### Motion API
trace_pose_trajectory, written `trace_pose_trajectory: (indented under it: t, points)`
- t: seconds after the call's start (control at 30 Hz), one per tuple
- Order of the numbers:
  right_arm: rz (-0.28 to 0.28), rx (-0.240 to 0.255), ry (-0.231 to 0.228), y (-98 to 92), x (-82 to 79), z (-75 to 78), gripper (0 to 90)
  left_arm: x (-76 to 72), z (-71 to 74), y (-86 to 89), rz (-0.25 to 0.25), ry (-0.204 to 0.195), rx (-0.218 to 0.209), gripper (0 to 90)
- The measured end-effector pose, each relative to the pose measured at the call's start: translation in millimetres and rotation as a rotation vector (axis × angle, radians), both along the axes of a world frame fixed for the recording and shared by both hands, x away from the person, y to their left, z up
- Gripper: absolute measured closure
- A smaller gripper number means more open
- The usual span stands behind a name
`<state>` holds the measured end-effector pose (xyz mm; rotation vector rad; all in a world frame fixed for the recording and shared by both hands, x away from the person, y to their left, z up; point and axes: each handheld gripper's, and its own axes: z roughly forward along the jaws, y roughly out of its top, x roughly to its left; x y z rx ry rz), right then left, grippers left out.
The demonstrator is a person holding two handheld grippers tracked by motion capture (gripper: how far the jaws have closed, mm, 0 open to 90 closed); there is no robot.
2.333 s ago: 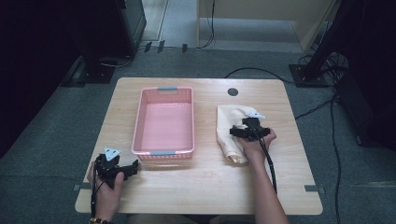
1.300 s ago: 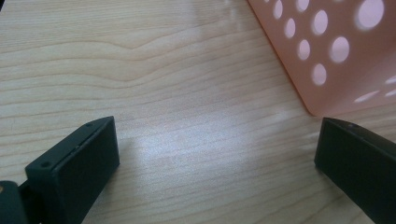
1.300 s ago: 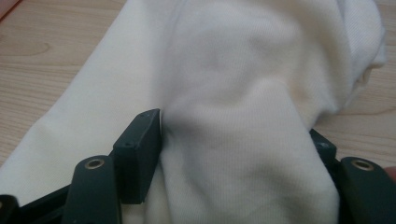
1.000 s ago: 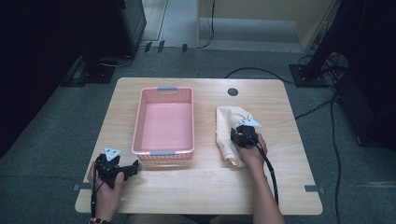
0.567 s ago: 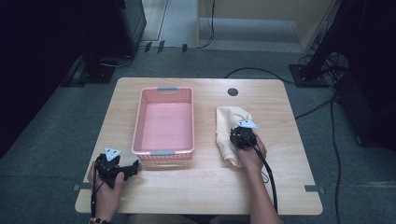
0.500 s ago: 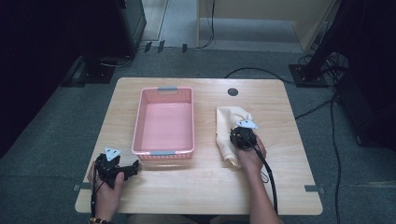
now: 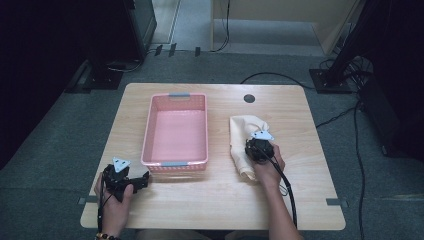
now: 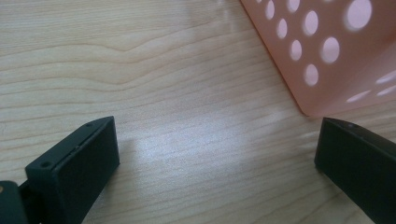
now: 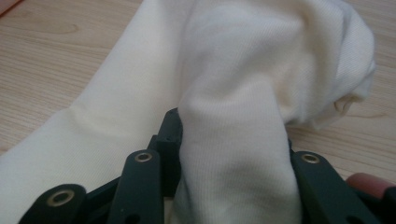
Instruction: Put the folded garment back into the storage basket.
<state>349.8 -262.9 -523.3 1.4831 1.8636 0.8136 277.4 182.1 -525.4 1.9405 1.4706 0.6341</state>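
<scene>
A cream cloth (image 7: 242, 134) lies crumpled on the wooden table (image 7: 300, 115) to the right of a pink basket (image 7: 176, 129). My right gripper (image 7: 258, 148) sits on the cloth's right side and is shut on a raised fold of the cloth (image 9: 233, 135), which bulges up between the jaws. My left gripper (image 7: 131, 181) rests near the table's front left, just in front of the basket's near left corner (image 8: 322, 56). Its jaws stand wide open with bare wood between them.
The basket is empty, with perforated walls and grey handles at both short ends. A round cable hole (image 7: 249, 98) is in the table behind the cloth. Dark equipment and cables (image 7: 340, 75) lie on the floor beyond the table.
My right gripper has moved slightly toward the near side and closed on the cloth, bunching a fold. The left gripper has stayed still.
</scene>
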Motion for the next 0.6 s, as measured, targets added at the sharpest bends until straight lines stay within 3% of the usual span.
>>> trace_pose_trajectory:
  t: [0.1,0.23,0.3,0.5,0.6]
  points:
    - [-0.010,0.001,-0.003,1.6,-0.6,0.0,64.4,0.1,0.0,0.0,-0.001,0.000,0.000,0.0]
    - [-0.023,0.135,0.041,-8.4,1.8,3.4,65.3,0.1,0.1,-0.1,-0.001,0.001,0.000,0.0]
    - [-0.024,0.162,0.047,-10.1,1.6,5.5,65.6,0.1,0.1,0.0,-0.001,0.000,0.000,0.0]
    - [-0.013,0.245,-0.003,-9.2,-5.2,19.9,65.9,0.1,0.1,-0.1,-0.005,0.001,0.001,0.0]
    - [-0.016,0.257,-0.014,-6.6,-7.3,27.0,65.9,0.1,0.1,-0.1,-0.006,0.000,0.001,0.0]
